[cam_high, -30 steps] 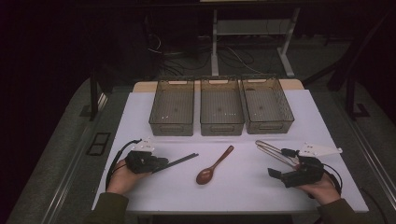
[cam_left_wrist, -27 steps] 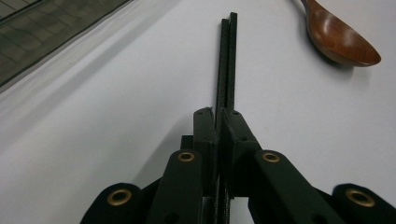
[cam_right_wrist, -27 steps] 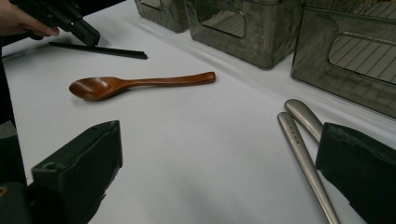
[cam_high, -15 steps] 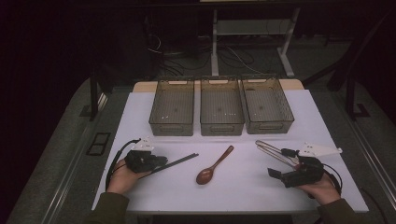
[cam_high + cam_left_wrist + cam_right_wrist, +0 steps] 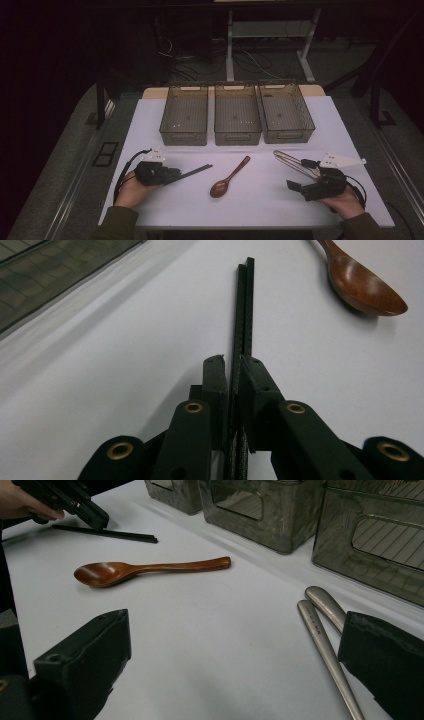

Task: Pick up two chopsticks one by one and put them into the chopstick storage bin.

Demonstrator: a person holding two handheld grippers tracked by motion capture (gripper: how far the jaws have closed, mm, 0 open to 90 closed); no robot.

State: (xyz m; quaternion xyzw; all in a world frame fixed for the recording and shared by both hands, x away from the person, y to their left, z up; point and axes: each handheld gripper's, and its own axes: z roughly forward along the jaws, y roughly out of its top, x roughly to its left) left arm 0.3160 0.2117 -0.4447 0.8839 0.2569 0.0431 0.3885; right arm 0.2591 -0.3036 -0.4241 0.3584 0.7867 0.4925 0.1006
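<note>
Two black chopsticks (image 5: 195, 170) (image 5: 243, 315) lie on the white table, and my left gripper (image 5: 172, 175) (image 5: 232, 375) is shut on their near end at the front left. A brown wooden spoon (image 5: 230, 177) (image 5: 365, 287) (image 5: 140, 571) lies in the middle, bowl towards me. At the front right, my right gripper (image 5: 300, 175) (image 5: 237, 630) rests open on the table. Metal tongs (image 5: 295, 162) (image 5: 325, 640) lie between its jaws, close to the right one, untouched. The right gripper view also catches the left gripper (image 5: 75, 502) over the chopsticks (image 5: 110, 533).
Three empty smoky-clear bins stand side by side at the back of the table: left (image 5: 184, 115), middle (image 5: 237, 115), right (image 5: 286, 112). The white tabletop (image 5: 260, 200) ends close in front of both hands. Dark floor and desk legs lie beyond.
</note>
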